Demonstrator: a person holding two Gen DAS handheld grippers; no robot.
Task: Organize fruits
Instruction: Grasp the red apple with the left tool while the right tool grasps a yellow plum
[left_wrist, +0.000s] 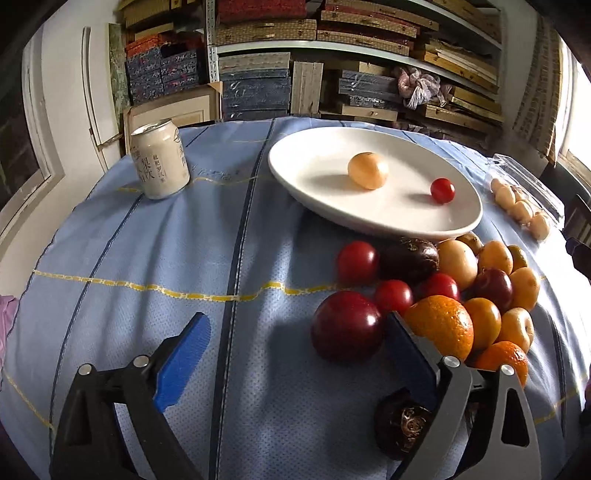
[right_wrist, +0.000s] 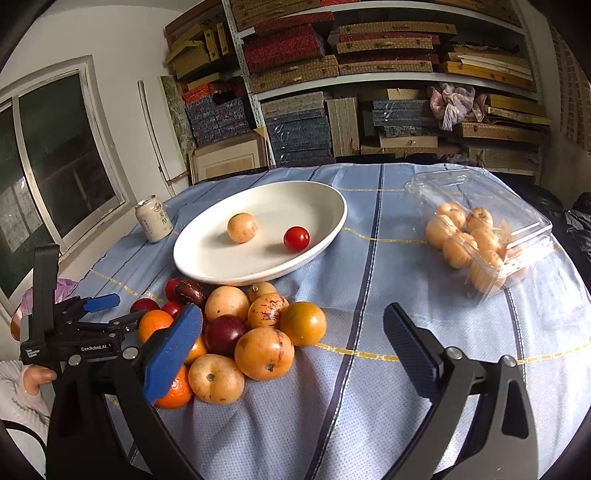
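A white oval plate (left_wrist: 332, 206) (right_wrist: 207, 266) holds one pale orange fruit (left_wrist: 368, 170) (right_wrist: 242, 227) and one cherry tomato (left_wrist: 442, 190) (right_wrist: 296, 238). A pile of mixed fruit (left_wrist: 443, 288) (right_wrist: 240, 332) lies on the cloth in front of the plate: oranges, red plums, tomatoes, dark passion fruits. My left gripper (left_wrist: 295, 339) is open and empty; a large red plum (left_wrist: 347, 325) lies between its fingers, by the right one. It also shows in the right wrist view (right_wrist: 110, 308). My right gripper (right_wrist: 291, 332) is open and empty, just right of the pile.
A pale drink can (left_wrist: 159, 162) (right_wrist: 154, 218) stands left of the plate. An open clear plastic box of pale fruits (right_wrist: 476, 240) (left_wrist: 521, 206) lies to the right. A dark passion fruit (left_wrist: 402, 424) lies under my left gripper's right finger. Shelves of boxes stand behind the table.
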